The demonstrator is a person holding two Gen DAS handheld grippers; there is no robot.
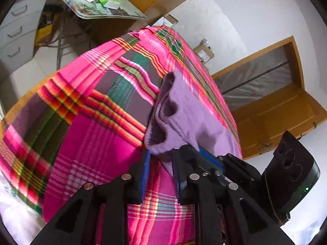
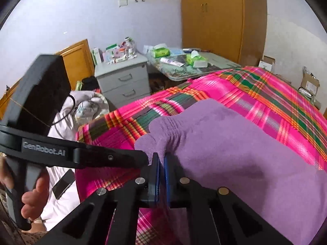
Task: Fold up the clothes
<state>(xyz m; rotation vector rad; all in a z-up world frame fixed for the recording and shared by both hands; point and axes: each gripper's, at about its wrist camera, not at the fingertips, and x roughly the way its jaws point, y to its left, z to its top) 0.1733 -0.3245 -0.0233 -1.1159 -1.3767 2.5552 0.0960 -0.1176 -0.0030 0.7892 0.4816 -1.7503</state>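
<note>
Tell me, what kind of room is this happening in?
Most likely a bedroom in a home: a bed under a bright pink plaid blanket, a tall wooden wardrobe, and a grey drawer unit crowded with small items.

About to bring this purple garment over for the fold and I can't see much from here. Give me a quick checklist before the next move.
1. Right gripper pinching the purple garment: ok, pads shut on its bunched edge.
2. Left gripper gripping the garment: not ok, jaws stand apart with cloth between them, pads not pressing.
3. Garment edge smooth: not ok, it is bunched and wavy near both grippers.
4. Garment resting on the plaid blanket: ok.
5. Grippers apart from each other: not ok, they nearly touch in the right wrist view.
6. Far end of the garment lying flat: cannot tell.
</note>
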